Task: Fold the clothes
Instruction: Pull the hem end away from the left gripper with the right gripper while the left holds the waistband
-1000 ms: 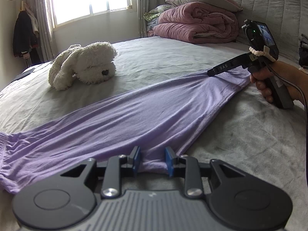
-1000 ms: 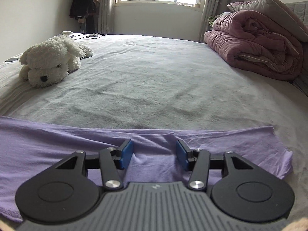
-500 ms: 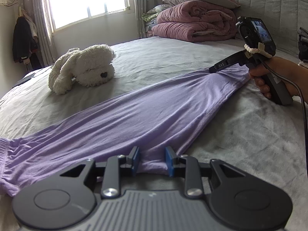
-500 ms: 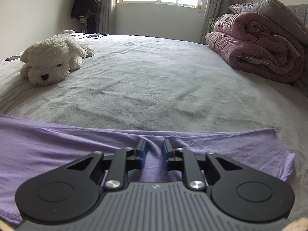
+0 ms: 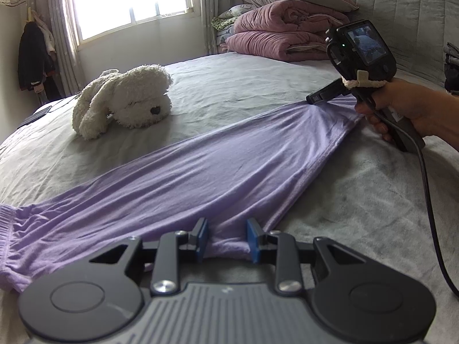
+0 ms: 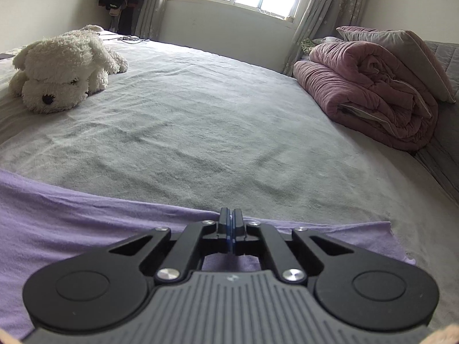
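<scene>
A long purple garment (image 5: pixel 218 172) lies stretched across the grey bed (image 5: pixel 358 215), its elastic waistband at the far left. My left gripper (image 5: pixel 226 239) is at the near edge, with a bunched fold of the fabric pinched between its blue pads; taut creases run out from it. My right gripper (image 6: pixel 230 229) is shut on the garment's (image 6: pixel 71 223) far edge. In the left wrist view the right gripper (image 5: pixel 314 99), held by a hand (image 5: pixel 416 109), pinches the garment's right end, and folds radiate from its tip.
A white plush dog (image 5: pixel 126 100) lies on the bed beyond the garment, at the left. Folded pink quilts and a pillow (image 6: pixel 367 94) are stacked by the grey headboard (image 5: pixel 401 5). A black cable (image 5: pixel 430 200) trails from the right gripper.
My right gripper went from wide open to fully shut on the garment's edge, gathering the cloth there. The left gripper kept its hold and barely moved.
</scene>
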Available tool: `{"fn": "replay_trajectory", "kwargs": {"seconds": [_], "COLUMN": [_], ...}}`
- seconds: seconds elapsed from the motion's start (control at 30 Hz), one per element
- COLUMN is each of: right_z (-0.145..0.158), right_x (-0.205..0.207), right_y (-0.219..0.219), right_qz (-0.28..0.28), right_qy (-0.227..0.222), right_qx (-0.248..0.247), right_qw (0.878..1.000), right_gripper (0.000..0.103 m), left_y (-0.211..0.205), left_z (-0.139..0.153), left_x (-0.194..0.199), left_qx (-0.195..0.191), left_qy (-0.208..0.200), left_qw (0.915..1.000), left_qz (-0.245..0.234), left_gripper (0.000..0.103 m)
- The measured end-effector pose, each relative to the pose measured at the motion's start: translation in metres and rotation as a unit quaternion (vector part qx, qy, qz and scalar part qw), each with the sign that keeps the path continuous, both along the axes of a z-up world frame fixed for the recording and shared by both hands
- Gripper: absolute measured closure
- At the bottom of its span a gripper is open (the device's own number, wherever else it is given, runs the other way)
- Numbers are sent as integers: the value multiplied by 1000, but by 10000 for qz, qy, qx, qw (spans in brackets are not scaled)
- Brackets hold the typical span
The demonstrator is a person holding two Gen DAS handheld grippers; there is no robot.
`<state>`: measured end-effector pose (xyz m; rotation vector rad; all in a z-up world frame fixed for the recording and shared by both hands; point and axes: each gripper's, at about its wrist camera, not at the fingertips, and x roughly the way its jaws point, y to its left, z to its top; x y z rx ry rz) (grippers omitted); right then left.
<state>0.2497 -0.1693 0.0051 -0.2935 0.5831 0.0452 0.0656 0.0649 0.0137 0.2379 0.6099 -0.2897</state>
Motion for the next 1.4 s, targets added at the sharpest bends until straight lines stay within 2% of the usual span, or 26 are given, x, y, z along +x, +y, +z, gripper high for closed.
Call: {"fn": "replay_trajectory", "kwargs": {"seconds": [0.1,0.2,0.23,0.27,0.37,0.43,0.5,0.57,0.67,0.77,0.93,1.03,1.13,1.2,1.23,1.33,1.4], "right_z": [5,14,18,22,30,27,19,11,7,7,4,-2,4,9,11,18,16], "right_x": [-1,-6,-8,-9,-3,3,8,12,13,15,16,14,12,10,9,6,7], "right_y": [-9,-24,-31,-39,-63,-67,-59,-52,-46,-43,-41,-35,-62,-81,-91,-121,-130], "right_qz": [16,153,81,-12,-310,-288,-142,-5,105,61,-145,-87,-403,-633,-748,-1091,-1207], "right_qy": [190,345,266,169,80,167,331,465,554,478,146,142,84,41,20,-44,-11], "right_qx": [316,635,620,595,843,855,601,409,373,212,11,-113,225,474,599,971,957], "right_qw": [9993,9973,9977,9981,9959,9958,9975,9981,9977,9986,9998,9998,9989,9969,9954,9893,9881], "right_gripper": [98,75,57,56,56,56,63,82,99,103,103,100,96,83,71,70,70], "left_y": [-1,-1,-1,-2,-3,-3,-3,-3,-2,-2,-3,-2,-2,-2,-2,-2,-3], "left_z": [0,0,0,-1,-1,-2,-2,-2,-1,-2,-2,-1,-1,-2,-2,-2,-3], "left_x": [0,0,1,1,1,1,2,1,1,0,0,0,1,1,1,1,1], "left_qx": [70,90,94,101,140,155,162,157,143,139,145,132,124,124,128,141,155], "left_qy": [-12,-8,-9,-13,-40,-54,-63,-62,-55,-58,-62,-54,-49,-50,-52,-65,-80], "left_qw": [10000,9999,9999,9999,9999,9998,9998,9998,9999,9999,9998,9999,9999,9999,9999,9998,9998], "left_qz": [-30,-52,-53,-54,-57,-58,-62,-64,-70,-78,-77,-79,-83,-84,-84,-84,-85], "left_gripper": [73,72,72,72,72,72,72,72,72,72,72,72,72,72,72,72,72]}}
